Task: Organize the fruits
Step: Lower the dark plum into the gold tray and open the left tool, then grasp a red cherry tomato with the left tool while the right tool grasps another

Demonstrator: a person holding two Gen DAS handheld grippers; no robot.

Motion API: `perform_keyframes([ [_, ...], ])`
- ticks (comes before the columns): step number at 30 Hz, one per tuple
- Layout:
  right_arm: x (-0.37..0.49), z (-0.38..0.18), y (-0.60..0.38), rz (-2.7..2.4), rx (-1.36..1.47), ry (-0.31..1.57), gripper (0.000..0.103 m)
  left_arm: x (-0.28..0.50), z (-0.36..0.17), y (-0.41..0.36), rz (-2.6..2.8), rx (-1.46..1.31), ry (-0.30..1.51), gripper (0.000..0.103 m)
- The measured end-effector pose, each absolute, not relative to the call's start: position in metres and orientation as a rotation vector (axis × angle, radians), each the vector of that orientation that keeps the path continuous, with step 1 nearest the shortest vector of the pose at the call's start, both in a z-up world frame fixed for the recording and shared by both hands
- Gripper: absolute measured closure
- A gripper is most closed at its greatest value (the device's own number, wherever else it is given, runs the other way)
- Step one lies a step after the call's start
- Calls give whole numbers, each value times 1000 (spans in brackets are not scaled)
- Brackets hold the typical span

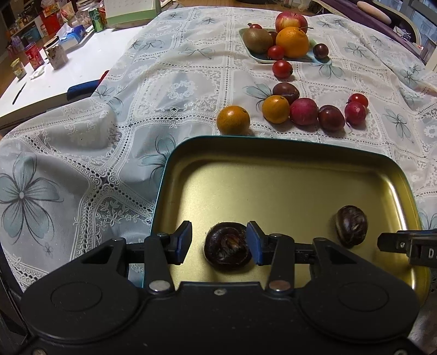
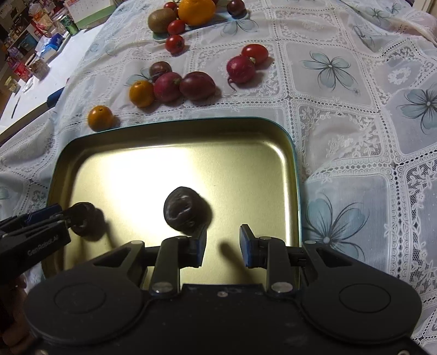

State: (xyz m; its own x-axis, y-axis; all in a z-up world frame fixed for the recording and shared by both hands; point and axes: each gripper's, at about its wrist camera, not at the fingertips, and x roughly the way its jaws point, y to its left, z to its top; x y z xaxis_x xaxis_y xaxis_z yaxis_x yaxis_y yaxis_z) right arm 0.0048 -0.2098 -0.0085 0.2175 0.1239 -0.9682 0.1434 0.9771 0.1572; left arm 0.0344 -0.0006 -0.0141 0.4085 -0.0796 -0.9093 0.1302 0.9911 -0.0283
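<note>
A gold metal tray (image 1: 273,174) (image 2: 174,158) lies on the lace tablecloth. Two dark wrinkled fruits lie in it. My left gripper (image 1: 218,243) is open, its jaws on either side of one dark fruit (image 1: 228,247), which touches the right pad; this fruit also shows in the right wrist view (image 2: 84,219). My right gripper (image 2: 222,244) is open and empty, just behind the other dark fruit (image 2: 185,210) (image 1: 351,222). Beyond the tray lie two small oranges (image 1: 233,120) (image 1: 275,109), radishes (image 1: 304,111), dark plums and cherry tomatoes.
A pale plate (image 1: 262,57) at the back holds a kiwi (image 1: 257,39), a big orange (image 1: 292,41), an apple (image 1: 291,20) and small tomatoes. A white table (image 1: 54,73) with jars, cans and boxes stands to the left.
</note>
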Motion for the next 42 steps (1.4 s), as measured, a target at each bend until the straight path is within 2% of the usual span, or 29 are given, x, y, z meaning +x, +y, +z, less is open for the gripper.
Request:
perform_keyframes([
  [11,15,4,-211,-27,228,1344,70,55,-3,-3,-137,69,1118,51],
  [25,120,25,-263,-140,339,1202,67,129,19,-29,-184,138,1061,51],
  [42,180,-9,-274,-210,362,1246,67,203,9,-64,-218,184,1117,51],
])
